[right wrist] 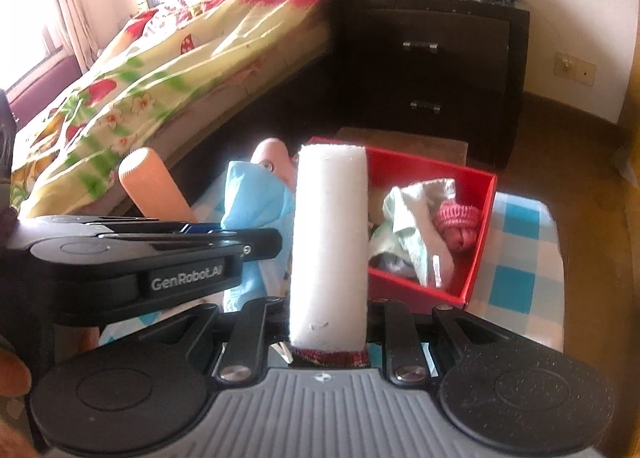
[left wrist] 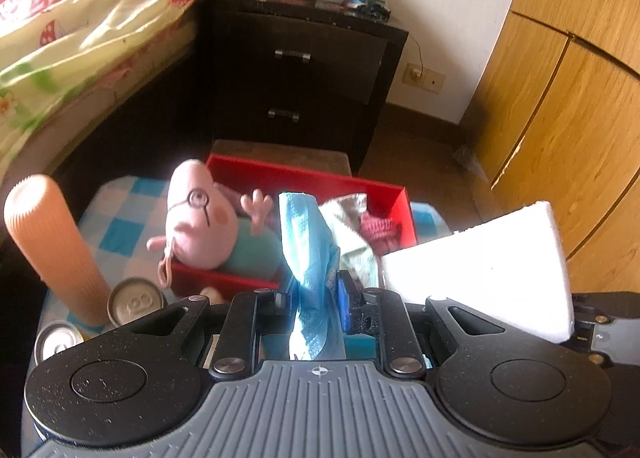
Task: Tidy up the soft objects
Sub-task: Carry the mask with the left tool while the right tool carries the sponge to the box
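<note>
My left gripper (left wrist: 314, 290) is shut on a light blue cloth (left wrist: 308, 254) that sticks up between its fingers, just in front of the red box (left wrist: 404, 214). In the box lie a pink pig plush (left wrist: 200, 218), a pale green cloth (left wrist: 352, 234) and a pink knitted piece (left wrist: 380, 232). My right gripper (right wrist: 328, 318) is shut on a white sponge block (right wrist: 330, 242), held upright near the box (right wrist: 484, 218). The sponge also shows in the left wrist view (left wrist: 488, 274). The left gripper's body (right wrist: 140, 258) and blue cloth (right wrist: 256, 210) show at the left of the right wrist view.
The box stands on a blue-and-white checked surface (right wrist: 520, 258). An orange ribbed cylinder (left wrist: 52, 242) and two drink cans (left wrist: 134, 300) stand at the left. A bed (left wrist: 80, 30), a dark nightstand (left wrist: 304, 74) and a wooden wardrobe (left wrist: 568, 90) lie beyond.
</note>
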